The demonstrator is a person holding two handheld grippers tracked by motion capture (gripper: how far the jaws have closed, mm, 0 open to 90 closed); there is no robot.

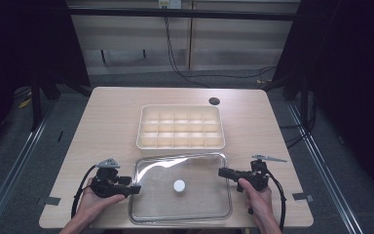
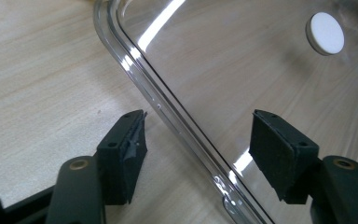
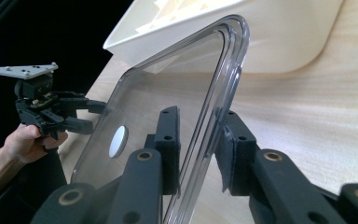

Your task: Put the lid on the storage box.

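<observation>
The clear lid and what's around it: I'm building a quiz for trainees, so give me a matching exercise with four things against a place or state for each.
Things:
1. clear lid
2. cream divider tray
3. white round knob
4. left claw

Places or states:
A. open, straddling the lid's rim
B. sits at the lid's middle
C. flat on the table, nearest the person
D. beyond the lid, compartments empty

Pairs: 1-C, 2-D, 3-B, 4-A
</observation>
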